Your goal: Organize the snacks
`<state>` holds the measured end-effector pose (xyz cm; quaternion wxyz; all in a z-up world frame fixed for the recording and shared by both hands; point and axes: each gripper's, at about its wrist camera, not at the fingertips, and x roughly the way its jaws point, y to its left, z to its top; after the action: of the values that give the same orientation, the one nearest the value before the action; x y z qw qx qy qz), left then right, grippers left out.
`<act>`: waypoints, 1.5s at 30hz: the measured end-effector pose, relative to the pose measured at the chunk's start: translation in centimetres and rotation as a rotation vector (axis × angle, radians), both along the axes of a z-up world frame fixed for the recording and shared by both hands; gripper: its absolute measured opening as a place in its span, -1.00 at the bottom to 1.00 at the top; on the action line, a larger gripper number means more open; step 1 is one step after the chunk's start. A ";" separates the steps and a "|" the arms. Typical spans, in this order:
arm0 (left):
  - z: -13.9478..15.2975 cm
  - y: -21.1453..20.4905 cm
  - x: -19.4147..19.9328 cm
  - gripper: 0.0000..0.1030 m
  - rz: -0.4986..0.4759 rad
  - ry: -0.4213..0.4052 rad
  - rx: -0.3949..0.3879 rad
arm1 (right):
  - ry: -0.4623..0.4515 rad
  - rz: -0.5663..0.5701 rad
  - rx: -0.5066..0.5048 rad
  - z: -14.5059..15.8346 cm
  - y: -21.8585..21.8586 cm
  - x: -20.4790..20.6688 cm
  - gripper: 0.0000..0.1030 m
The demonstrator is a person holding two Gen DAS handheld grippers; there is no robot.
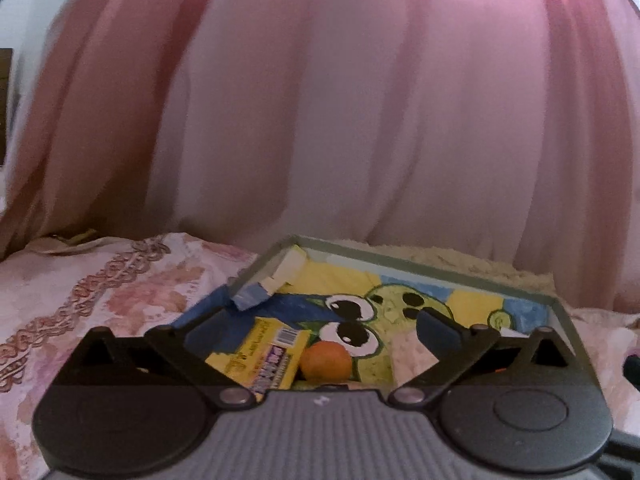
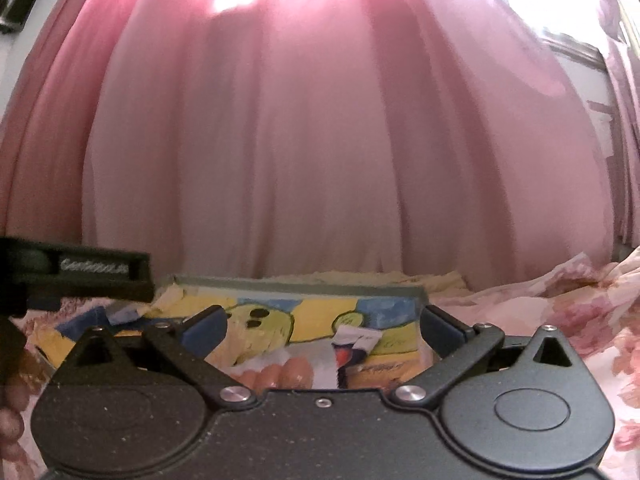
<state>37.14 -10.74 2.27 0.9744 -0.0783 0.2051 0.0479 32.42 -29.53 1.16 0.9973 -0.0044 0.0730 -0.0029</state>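
A shallow box painted with a green cartoon creature (image 1: 400, 300) lies on the bed, its grey rim (image 1: 420, 270) tilted. Inside it, in the left wrist view, lie a yellow snack packet with a barcode (image 1: 268, 354) and an orange round fruit (image 1: 325, 361). My left gripper (image 1: 320, 330) hangs open just above them, holding nothing. In the right wrist view the same box (image 2: 312, 316) holds a pack of sausages (image 2: 276, 374), a white and red sachet (image 2: 352, 346) and a yellow packet (image 2: 384, 370). My right gripper (image 2: 322, 326) is open over these.
A pink curtain (image 1: 320, 100) hangs right behind the box. The floral bedsheet (image 1: 100, 292) spreads to the left and the bedsheet (image 2: 560, 312) to the right. The left gripper's body (image 2: 76, 272) and a hand (image 2: 12, 412) show at the right wrist view's left edge.
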 end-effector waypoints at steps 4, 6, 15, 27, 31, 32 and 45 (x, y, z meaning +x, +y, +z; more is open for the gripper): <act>1.0 0.6 -1.4 0.99 0.020 -0.008 -0.040 | -0.015 -0.017 0.017 1.4 -0.4 -1.2 0.99; 1.6 0.8 -2.3 0.99 0.028 -0.016 -0.055 | -0.026 -0.022 0.024 2.3 -0.6 -2.3 0.99; 4.2 1.4 -7.1 0.99 0.033 -0.042 -0.071 | -0.073 -0.016 0.026 5.4 -0.4 -6.9 0.99; 5.6 2.6 -12.2 0.99 0.052 -0.025 -0.071 | -0.098 0.010 0.021 6.9 0.9 -11.3 0.99; 5.8 3.2 -13.7 0.99 0.061 -0.026 -0.076 | -0.084 0.009 0.033 6.9 1.2 -12.5 0.99; 5.9 3.3 -14.0 0.99 0.062 -0.025 -0.079 | -0.078 0.012 0.036 6.8 1.3 -12.7 0.99; 5.0 4.6 -17.7 0.99 0.072 0.029 -0.081 | -0.056 -0.003 0.050 6.7 1.7 -16.0 0.99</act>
<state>19.43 -6.15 7.25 0.9651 -0.1242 0.2179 0.0755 16.44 -27.87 7.86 0.9988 0.0207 0.0450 -0.0024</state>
